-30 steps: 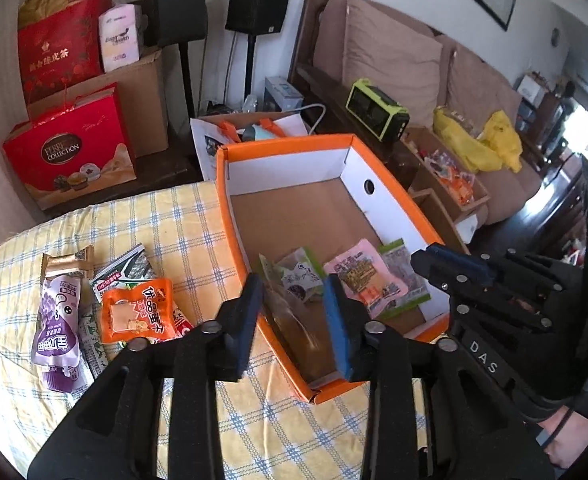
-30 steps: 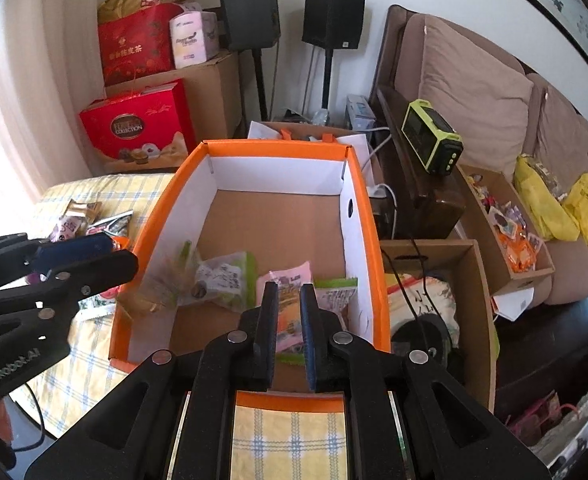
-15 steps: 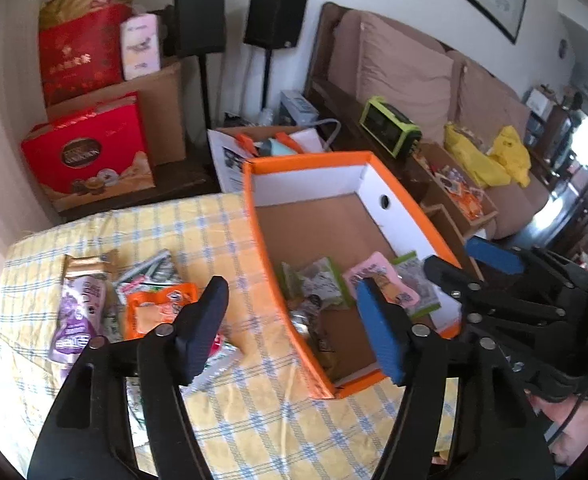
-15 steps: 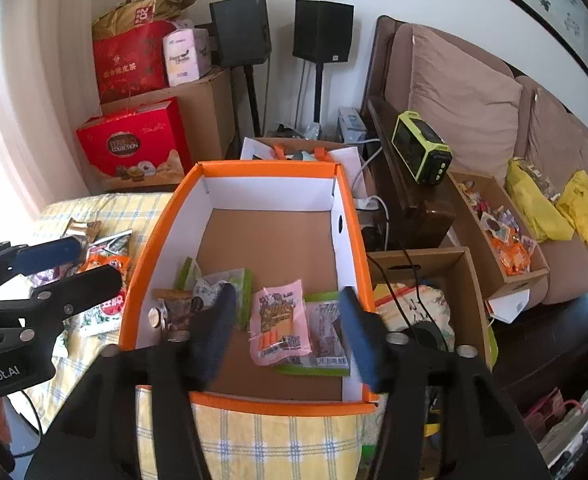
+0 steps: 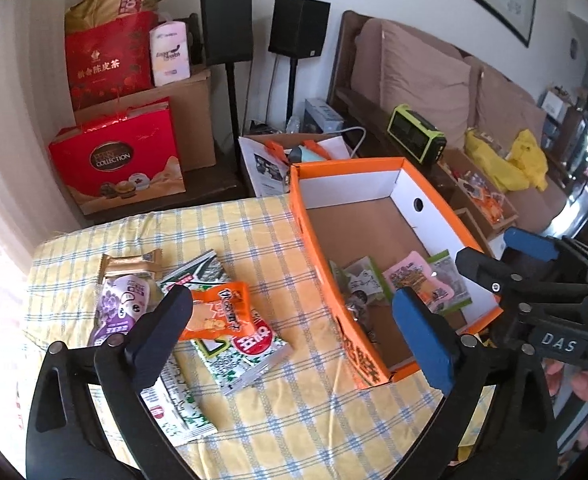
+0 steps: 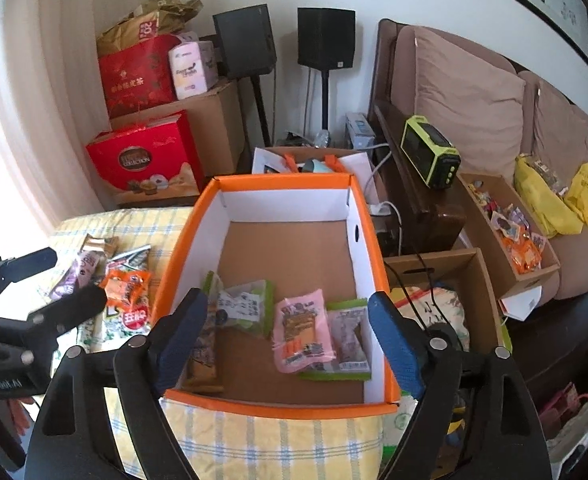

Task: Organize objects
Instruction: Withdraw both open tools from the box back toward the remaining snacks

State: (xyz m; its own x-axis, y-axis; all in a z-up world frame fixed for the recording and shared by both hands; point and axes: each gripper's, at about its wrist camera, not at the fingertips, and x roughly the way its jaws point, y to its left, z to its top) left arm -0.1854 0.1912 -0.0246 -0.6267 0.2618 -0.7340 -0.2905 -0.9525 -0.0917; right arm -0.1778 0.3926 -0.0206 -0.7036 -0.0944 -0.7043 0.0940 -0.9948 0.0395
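The left gripper (image 5: 294,316) is hanging over the yellow checked tablecloth (image 5: 277,420), its jaws standing wide apart with nothing between the pads; they have just been opening. One finger is hovering above the loose snack packets, the other above the near corner of the orange cardboard box (image 5: 314,224).

The right gripper (image 6: 287,334) is pointing down into that same box (image 6: 189,236) from its near end. Its jaws have also just been spreading, and they are gaping wide and gripping nothing.

Inside the box, toward the near end, several packets are lying flat on the brown floor: a pink snack packet (image 6: 300,330), a green-edged packet (image 6: 348,340) touching it on the right, a clear packet with a green edge (image 6: 241,304) to its left, and a brown packet (image 6: 205,356) lying along the left wall. The far half of the box floor is showing bare cardboard.

On the cloth to the left of the box, a small heap is waiting: an orange packet (image 5: 217,312) lying on top of a green-and-white packet (image 5: 241,356), a purple pouch (image 5: 119,308) beside them, and a gold-brown bar wrapper (image 5: 131,266) just behind the pouch.

Beyond the table a red gift box (image 5: 119,160) is standing on the floor, two black speakers (image 5: 225,26) are standing on poles, and a brown sofa (image 5: 434,76) is running along the wall.
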